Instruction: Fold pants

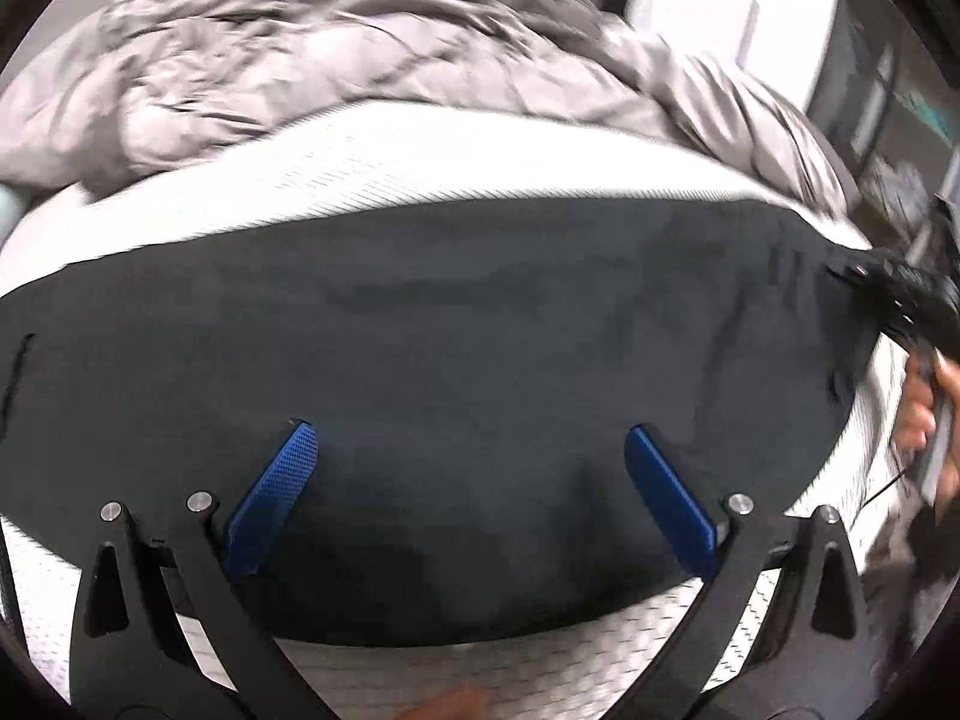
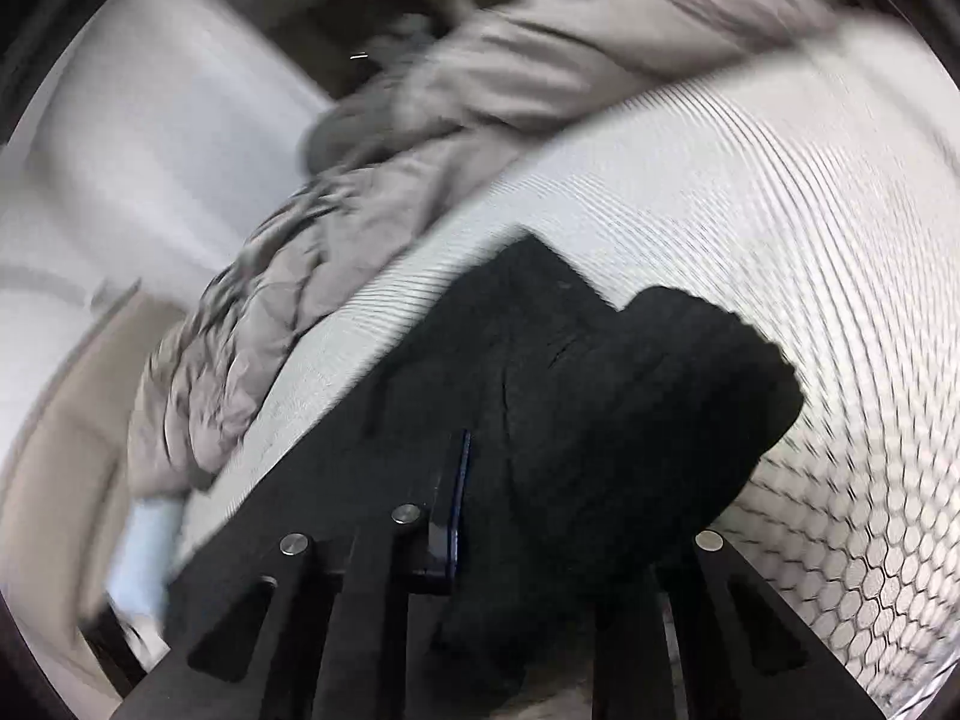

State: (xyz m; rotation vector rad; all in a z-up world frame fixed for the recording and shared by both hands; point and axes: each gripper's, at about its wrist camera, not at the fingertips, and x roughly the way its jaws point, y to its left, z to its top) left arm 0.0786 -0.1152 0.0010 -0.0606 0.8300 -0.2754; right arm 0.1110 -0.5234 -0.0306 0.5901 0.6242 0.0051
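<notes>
Dark pants (image 1: pixel 480 312) lie spread flat across a white honeycomb-textured mattress (image 1: pixel 420 180). My left gripper (image 1: pixel 469 432) hovers over their near part, blue pads (image 1: pixel 282 486) wide apart and open, with nothing pinched. At the right edge of that view, my right gripper (image 1: pixel 900 294) grips the pants' end, with a hand (image 1: pixel 921 414) behind it. In the right wrist view, a bunched fold of the black pants (image 2: pixel 630 396) fills my right gripper (image 2: pixel 498 462), which is shut on it. Only one blue pad (image 2: pixel 461 498) shows; cloth hides the other finger.
A crumpled grey duvet (image 1: pixel 300 78) is heaped along the far side of the mattress (image 2: pixel 750 180) and hangs over its edge (image 2: pixel 252 324). Dark furniture (image 1: pixel 870 96) stands at the far right. Pale floor and walls (image 2: pixel 120 150) lie beyond the bed.
</notes>
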